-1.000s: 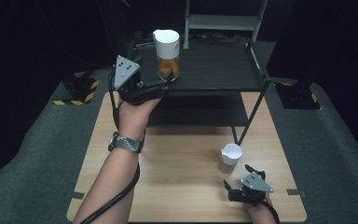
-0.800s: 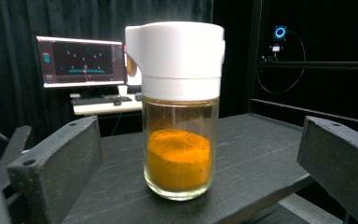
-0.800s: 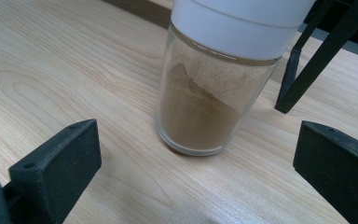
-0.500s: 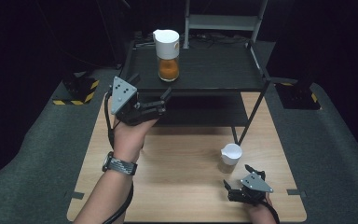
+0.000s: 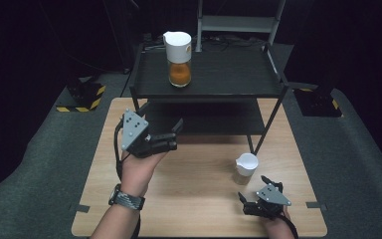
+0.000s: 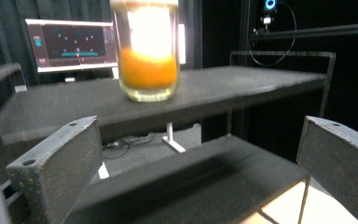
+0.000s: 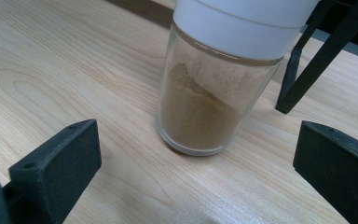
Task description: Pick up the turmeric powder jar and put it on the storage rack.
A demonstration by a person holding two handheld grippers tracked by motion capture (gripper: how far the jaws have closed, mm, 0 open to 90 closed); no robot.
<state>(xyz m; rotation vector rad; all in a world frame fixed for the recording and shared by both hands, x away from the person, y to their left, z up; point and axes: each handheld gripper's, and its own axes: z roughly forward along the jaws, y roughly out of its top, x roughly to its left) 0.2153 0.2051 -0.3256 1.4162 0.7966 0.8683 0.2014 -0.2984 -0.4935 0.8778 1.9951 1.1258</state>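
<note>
Two jars are showing, each glass with a white lid; the jar of orange powder (image 5: 178,59) is standing upright on the top shelf of the black rack (image 5: 229,79), toward that shelf's left edge, and in the left gripper view it (image 6: 148,60) is sitting ahead of the jaws and above them, well apart from both; the jar of brown powder (image 5: 246,168) is standing upright on the wooden worktop (image 5: 199,184), near its right edge and just beside one rack leg (image 5: 263,130). One rack is standing across the far edge of the worktop, carrying two shelves. Two hand-held grippers are in use, one per hand; the left hand-held gripper (image 5: 171,135) is hovering over the worktop's left half, in front of the rack's lower shelf, its jaws standing wide apart and holding nothing; the right hand-held gripper (image 5: 252,187) is resting low at the near right corner of the worktop, its jaws also spread wide and empty; in the right gripper view the brown jar (image 7: 214,98) is sitting between the lines of the two jaws but farther off, touching neither.
</note>
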